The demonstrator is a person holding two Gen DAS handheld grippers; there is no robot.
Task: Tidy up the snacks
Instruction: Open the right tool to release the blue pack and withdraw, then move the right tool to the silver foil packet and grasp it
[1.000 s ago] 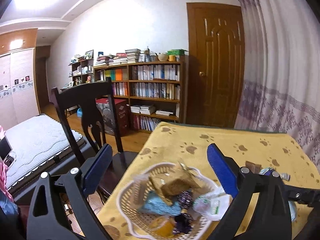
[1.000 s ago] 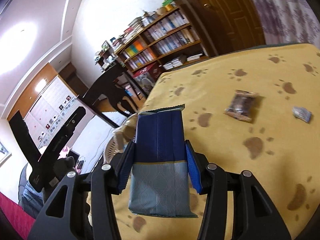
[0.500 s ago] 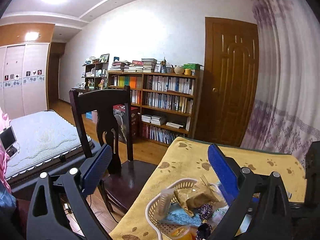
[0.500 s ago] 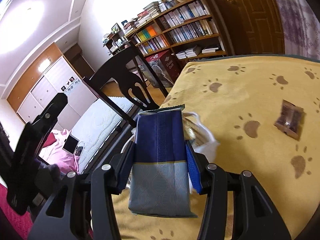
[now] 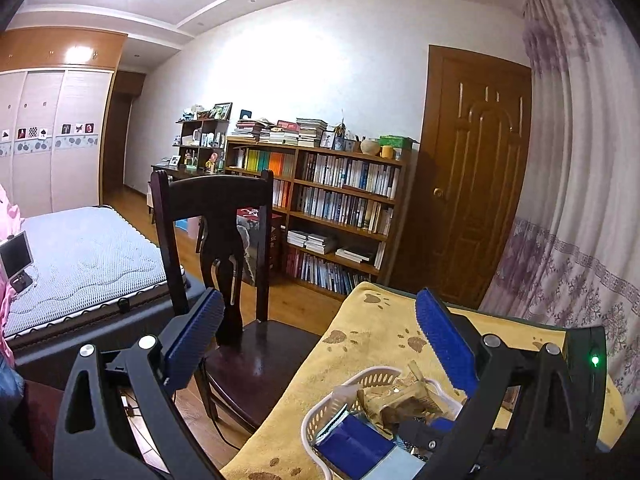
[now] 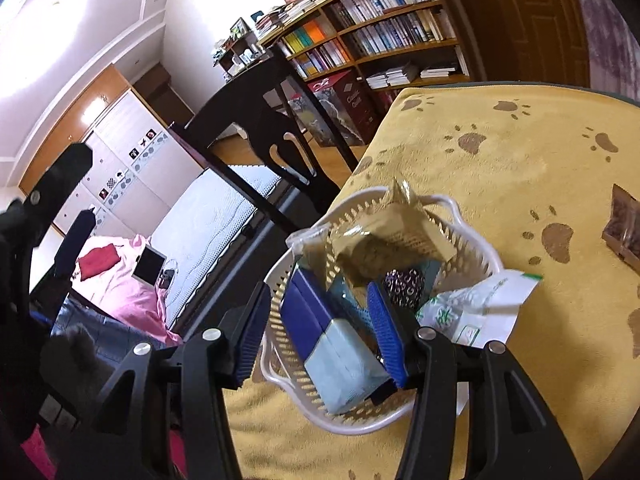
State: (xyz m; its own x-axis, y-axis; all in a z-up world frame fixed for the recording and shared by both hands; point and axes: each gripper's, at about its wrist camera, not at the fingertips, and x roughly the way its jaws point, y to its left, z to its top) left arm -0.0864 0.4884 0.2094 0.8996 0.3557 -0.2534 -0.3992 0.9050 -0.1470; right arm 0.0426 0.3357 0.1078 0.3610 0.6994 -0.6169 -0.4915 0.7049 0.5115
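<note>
Inside white basket (image 6: 472, 240): blue packet (image 6: 320, 324)

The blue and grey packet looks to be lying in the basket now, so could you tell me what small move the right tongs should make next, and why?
Probably lift the right tongs straight up and out. They stand open, with the blue and grey packet lying loose inside the white basket, and a brown packet waits on the yellow cloth.

White plastic lattice basket (image 6: 472, 236), glossy blue snack packet (image 6: 320, 320), fuzzy yellow cloth (image 6: 520, 160) over the table, polished dark wooden chair (image 5: 256, 364)
</note>
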